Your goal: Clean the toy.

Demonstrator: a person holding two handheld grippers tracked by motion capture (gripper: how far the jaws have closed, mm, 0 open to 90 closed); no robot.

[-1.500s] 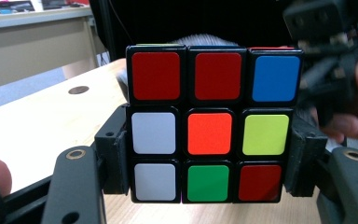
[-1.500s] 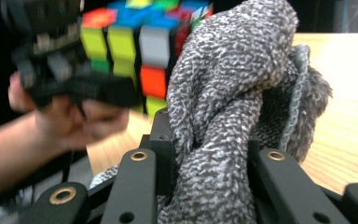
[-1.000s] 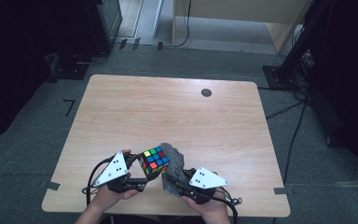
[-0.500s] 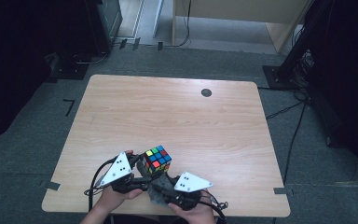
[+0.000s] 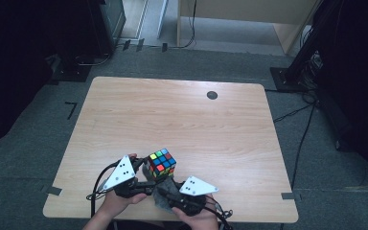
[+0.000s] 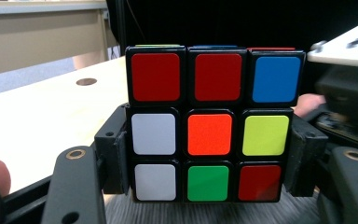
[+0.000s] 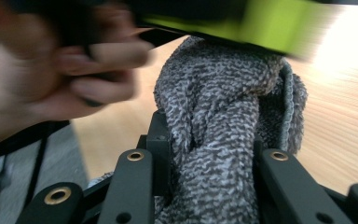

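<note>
I see the table (image 5: 182, 120) stretching away ahead of both grippers, which sit at its near edge. My left gripper (image 5: 146, 173) is clenched on the cube (image 5: 161, 163): in the left gripper view its jaws press the cube's (image 6: 209, 127) two sides at the middle and bottom rows, with the red, red and blue top row standing above them. My right gripper (image 5: 165, 192) sits just right of the left one and grasps the cloth (image 5: 162, 197). In the right gripper view the grey cloth (image 7: 223, 126) is bunched between the jaws and rises up toward the cube's underside, where a blurred green-yellow face shows just above the cloth.
</note>
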